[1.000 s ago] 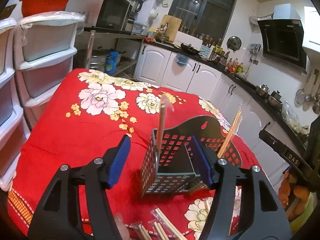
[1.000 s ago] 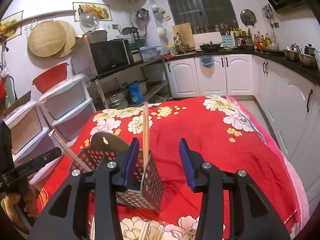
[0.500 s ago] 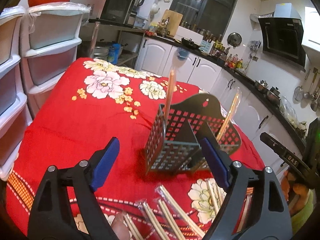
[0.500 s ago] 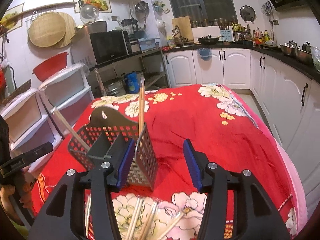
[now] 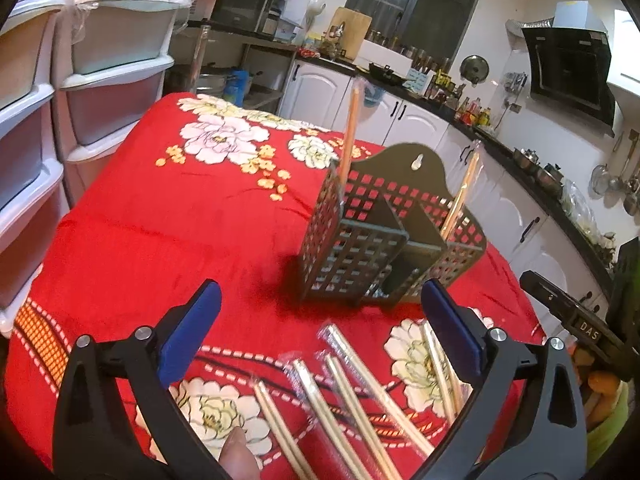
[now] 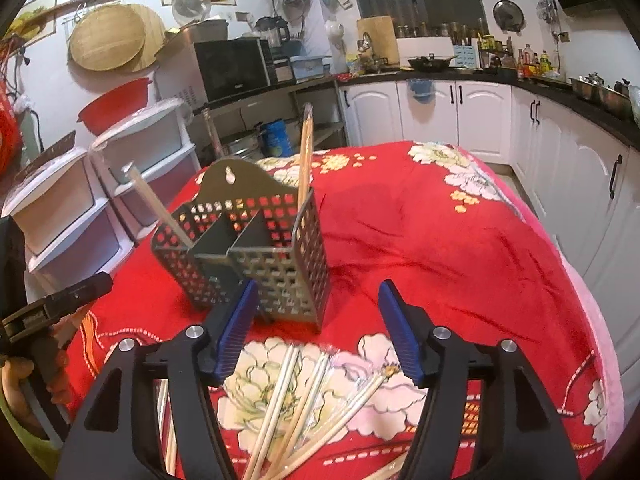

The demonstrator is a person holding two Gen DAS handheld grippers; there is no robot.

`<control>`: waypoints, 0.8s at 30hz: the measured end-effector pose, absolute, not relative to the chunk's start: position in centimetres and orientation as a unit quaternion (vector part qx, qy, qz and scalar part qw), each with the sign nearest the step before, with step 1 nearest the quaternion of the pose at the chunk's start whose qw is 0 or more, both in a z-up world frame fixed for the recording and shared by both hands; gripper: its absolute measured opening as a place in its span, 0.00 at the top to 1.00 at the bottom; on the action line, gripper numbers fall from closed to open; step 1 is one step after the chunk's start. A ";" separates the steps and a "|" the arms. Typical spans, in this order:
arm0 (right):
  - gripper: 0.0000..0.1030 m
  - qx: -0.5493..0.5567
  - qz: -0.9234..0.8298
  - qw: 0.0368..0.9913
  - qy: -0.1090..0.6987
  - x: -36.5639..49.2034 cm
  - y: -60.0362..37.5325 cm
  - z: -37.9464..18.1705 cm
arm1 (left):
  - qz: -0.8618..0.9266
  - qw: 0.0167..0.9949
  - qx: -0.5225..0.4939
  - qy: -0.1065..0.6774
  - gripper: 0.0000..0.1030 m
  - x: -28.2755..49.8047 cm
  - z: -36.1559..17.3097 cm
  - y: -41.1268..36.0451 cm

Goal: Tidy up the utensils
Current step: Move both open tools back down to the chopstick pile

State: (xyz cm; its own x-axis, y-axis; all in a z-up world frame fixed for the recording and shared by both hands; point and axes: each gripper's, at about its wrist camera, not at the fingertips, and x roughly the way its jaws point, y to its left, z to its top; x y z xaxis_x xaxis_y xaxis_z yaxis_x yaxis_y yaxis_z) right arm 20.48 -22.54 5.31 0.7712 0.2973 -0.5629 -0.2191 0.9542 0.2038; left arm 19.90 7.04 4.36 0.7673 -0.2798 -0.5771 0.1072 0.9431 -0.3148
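A dark perforated utensil caddy (image 5: 384, 240) stands upright on the red floral tablecloth (image 5: 180, 220), with solid dividers splitting it into compartments. One wrapped pair of chopsticks (image 5: 349, 136) stands nearly upright in the caddy's left end compartment as the left wrist view shows it, and a second wrapped pair (image 5: 462, 192) leans outward from the right end compartment. Nearer than the caddy, loose wrapped chopsticks (image 5: 360, 392) lie scattered on the cloth, fanned at differing angles over a white flower print. The left gripper (image 5: 320, 328) hovers above these with its blue-padded jaws spread wide and nothing between them. The right gripper (image 6: 316, 324) is likewise wide open and empty (its left pad sits just in front of the caddy's near wall in its own view, whether touching I cannot tell), with the loose chopsticks below it. Stacked plastic drawers (image 5: 100, 80) stand off the table's left side.
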 end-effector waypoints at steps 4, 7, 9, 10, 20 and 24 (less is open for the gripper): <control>0.39 0.059 0.142 0.935 0.320 20.1 -22.3 4.5 | -0.092 0.926 -0.138 0.340 0.11 19.2 3.2 7.6; 0.39 0.055 0.143 0.931 0.331 19.8 -22.2 3.8 | -0.085 0.922 -0.138 0.351 0.11 18.7 2.3 7.8; 0.39 0.053 0.146 0.929 0.335 19.6 -22.2 3.3 | -0.080 0.921 -0.137 0.357 0.11 18.4 1.7 7.9; 0.39 0.052 0.147 0.929 0.337 19.5 -22.2 3.2 | -0.078 0.919 -0.137 0.360 0.11 18.3 1.4 7.9; 0.35 0.044 0.150 0.918 0.364 19.4 -22.5 0.9 | -0.057 0.904 -0.147 0.398 0.11 17.5 -1.7 8.1; 0.35 0.045 0.145 0.912 0.381 19.6 -22.7 0.0 | -0.053 0.899 -0.157 0.404 0.11 17.4 -2.6 8.2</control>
State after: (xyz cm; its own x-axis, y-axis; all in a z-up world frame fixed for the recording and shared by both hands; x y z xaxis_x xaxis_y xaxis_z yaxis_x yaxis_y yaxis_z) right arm 19.62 -22.70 -0.05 0.6677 0.2980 -0.6822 -0.2300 0.9541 0.1917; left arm 17.35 8.21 -2.56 0.6672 -0.2218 -0.7111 -0.0318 0.9453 -0.3247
